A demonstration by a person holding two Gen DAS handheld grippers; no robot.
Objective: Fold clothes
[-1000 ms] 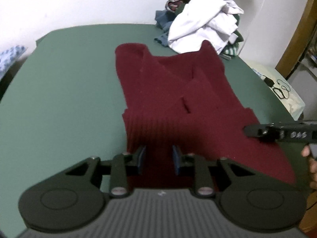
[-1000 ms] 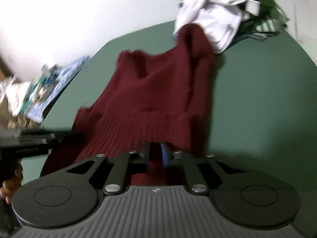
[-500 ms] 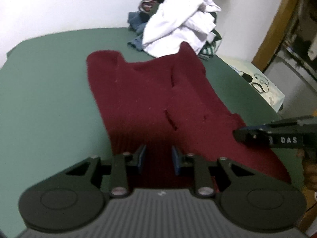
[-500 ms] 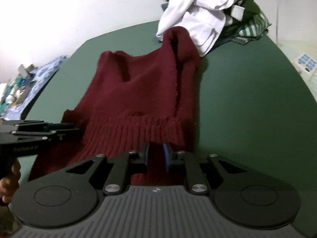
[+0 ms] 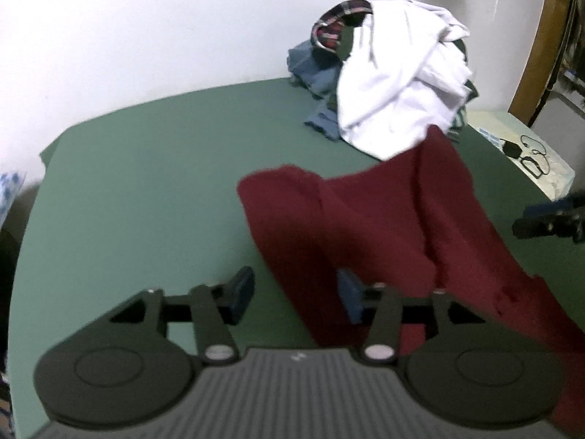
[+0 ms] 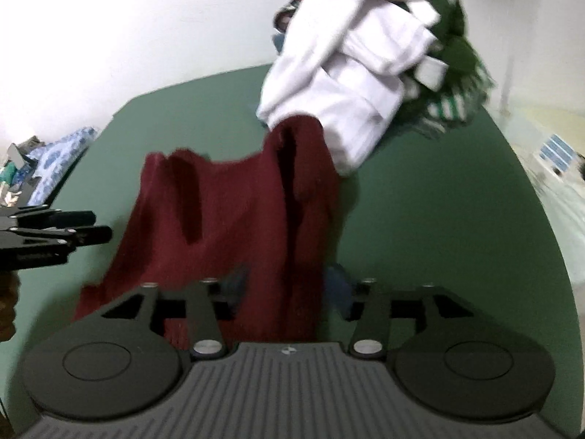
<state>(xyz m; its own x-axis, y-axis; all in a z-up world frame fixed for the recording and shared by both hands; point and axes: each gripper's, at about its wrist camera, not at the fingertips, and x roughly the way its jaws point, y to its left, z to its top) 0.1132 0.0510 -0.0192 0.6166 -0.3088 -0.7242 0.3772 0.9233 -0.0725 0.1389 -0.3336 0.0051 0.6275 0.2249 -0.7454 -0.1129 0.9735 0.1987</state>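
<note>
Closest to me, my left gripper [image 5: 294,298] has its 2 fingers apart and the jaws are opening; the edge of the dark red sweater [image 5: 384,226] lies between them, but the pads do not press it. My right gripper [image 6: 287,291] is the same: fingers apart, jaws opening, with the hem of the sweater between them and not squeezed. The sweater lies on the green table [image 5: 146,183], stretching away from me, a little rumpled. Its far end touches the pile of clothes [image 5: 395,84], where a white shirt [image 6: 347,84] is on top. Behind the pile is a white wall [image 5: 146,18].
</note>
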